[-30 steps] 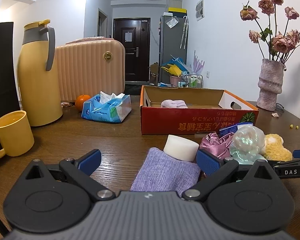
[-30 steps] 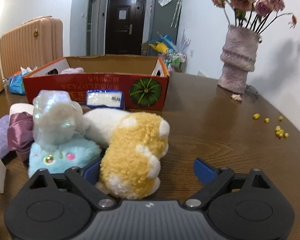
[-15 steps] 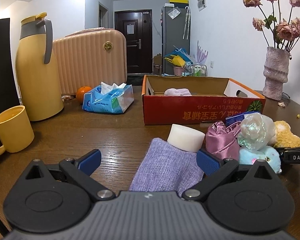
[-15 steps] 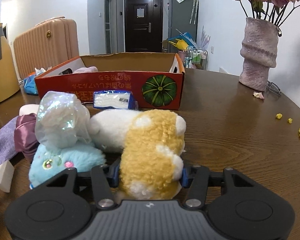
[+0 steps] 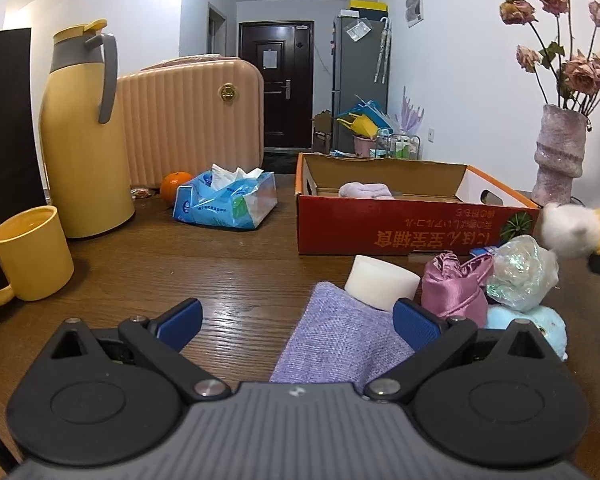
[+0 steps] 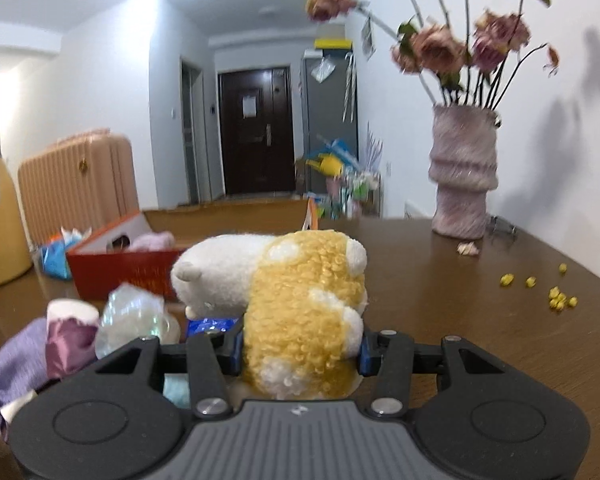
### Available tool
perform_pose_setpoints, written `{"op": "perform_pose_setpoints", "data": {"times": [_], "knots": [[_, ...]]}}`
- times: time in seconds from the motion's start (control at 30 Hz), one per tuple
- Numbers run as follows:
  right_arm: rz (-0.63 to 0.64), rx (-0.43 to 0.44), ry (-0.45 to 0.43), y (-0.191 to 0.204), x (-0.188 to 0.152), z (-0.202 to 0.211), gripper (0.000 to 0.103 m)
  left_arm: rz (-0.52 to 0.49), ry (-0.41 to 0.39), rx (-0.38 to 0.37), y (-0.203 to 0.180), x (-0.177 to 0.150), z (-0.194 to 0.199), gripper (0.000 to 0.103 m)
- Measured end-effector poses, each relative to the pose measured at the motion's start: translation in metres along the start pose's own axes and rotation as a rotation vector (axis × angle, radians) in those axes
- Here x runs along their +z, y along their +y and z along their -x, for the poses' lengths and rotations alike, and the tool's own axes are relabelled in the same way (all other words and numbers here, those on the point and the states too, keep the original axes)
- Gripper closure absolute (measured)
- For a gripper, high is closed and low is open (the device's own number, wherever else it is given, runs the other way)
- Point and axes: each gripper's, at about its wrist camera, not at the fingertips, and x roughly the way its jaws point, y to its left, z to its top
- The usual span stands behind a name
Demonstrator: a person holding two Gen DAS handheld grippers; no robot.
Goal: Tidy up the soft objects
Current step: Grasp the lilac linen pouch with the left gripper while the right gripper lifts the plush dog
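Fuzzy yellow-white plush (image 6: 300,312) is getting squeezed as my R gripper (image 6: 298,354) is closing; L gripper (image 5: 298,318) is hanging agape over purple cloth (image 5: 340,344), w/ red box (image 5: 412,216) sitting ahead.

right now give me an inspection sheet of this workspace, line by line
surface: dark wooden table, small yellow bits scattered near its right edge.
job's things: yellow and white plush in the right tongs; purple cloth, white foam block, satin pouch, iridescent bundle and blue plush piled together; pink cloth in the red box.
clutter: yellow flask, yellow mug, orange, tissue pack, vase of dried roses, pink suitcase.
grippers: right tongs closing, pads pressing the plush; left tongs open, holding nothing.
cables: nothing seen.
surroundings: hallway, dark door, grey fridge.
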Motion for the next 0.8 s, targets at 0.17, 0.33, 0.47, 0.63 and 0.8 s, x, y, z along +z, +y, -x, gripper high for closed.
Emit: {"op": "perform_pose_setpoints", "data": {"times": [0.17, 0.33, 0.47, 0.63, 0.8], "knots": [[-0.015, 0.004, -0.029, -0.005, 0.003, 0.005, 0.056, -0.017, 0.017, -0.01, -0.003, -0.001, -0.004, 0.0], [-0.019, 0.016, -0.034, -0.004, 0.003, 0.007, 0.056, -0.044, 0.059, -0.038, -0.01, -0.005, -0.012, 0.0], [-0.017, 0.024, -0.035, -0.002, 0.002, 0.009, 0.055, -0.063, 0.104, -0.044, -0.014, -0.008, -0.023, 0.0], [-0.019, 0.027, -0.028, -0.003, 0.002, 0.007, 0.055, -0.05, 0.18, -0.049, -0.013, -0.009, -0.045, 0.0], [-0.018, 0.028, -0.017, -0.004, 0.002, 0.004, 0.055, -0.054, 0.22, -0.046, -0.012, -0.01, -0.06, 0.0]]}}
